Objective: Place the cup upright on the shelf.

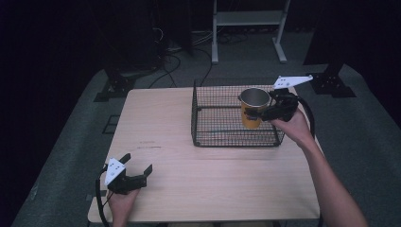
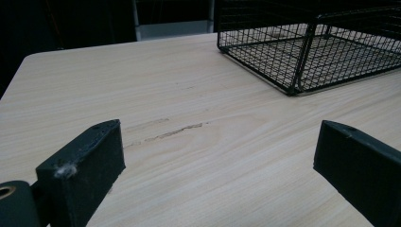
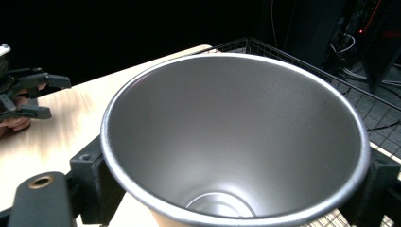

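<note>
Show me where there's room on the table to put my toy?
The light wooden table is bare left of the black wire basket and across the front, past the open left gripper. It's crowded at the basket, where the right gripper holds a yellow steel-lined cup.

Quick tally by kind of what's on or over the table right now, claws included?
Cup, yellow outside and metal inside: 1, held in the right claw over the basket
Black wire basket: 1
Claws: 2, the left claw open near the table's front left corner
Total: 4
</note>
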Available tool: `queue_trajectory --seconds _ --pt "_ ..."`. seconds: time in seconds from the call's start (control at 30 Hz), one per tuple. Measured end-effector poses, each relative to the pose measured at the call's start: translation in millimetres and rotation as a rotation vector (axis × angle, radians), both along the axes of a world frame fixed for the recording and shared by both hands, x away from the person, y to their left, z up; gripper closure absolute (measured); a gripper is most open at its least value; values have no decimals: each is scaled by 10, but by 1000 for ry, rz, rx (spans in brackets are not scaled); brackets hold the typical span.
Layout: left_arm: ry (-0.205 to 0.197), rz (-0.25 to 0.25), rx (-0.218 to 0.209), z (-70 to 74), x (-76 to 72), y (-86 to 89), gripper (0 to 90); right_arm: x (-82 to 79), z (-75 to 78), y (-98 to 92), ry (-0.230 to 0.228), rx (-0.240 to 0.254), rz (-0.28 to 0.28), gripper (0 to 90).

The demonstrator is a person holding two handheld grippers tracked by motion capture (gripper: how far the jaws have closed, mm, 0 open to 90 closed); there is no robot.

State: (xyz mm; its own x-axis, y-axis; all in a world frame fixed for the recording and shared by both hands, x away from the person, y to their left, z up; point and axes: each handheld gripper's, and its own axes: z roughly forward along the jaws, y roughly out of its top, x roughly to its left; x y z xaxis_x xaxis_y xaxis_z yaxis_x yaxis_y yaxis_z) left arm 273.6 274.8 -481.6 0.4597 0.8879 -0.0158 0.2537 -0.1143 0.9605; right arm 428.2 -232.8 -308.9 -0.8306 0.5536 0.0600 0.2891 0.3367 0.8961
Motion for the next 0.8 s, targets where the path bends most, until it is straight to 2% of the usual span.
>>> queue_trajectory --seconds 0.1,0.33,0.47,0.8 --pt "0 0 -1 0 -2 1 19 91 -26 47 1 -2 0 127" --pt "0 -2 -4 0 -1 1 19 275 -103 182 21 -40 -7 127" --pt "-2 -2 -4 0 -2 3 19 352 -127 257 26 -50 6 127" --pt "-2 -4 -5 0 0 3 19 529 -107 306 35 -37 8 126"
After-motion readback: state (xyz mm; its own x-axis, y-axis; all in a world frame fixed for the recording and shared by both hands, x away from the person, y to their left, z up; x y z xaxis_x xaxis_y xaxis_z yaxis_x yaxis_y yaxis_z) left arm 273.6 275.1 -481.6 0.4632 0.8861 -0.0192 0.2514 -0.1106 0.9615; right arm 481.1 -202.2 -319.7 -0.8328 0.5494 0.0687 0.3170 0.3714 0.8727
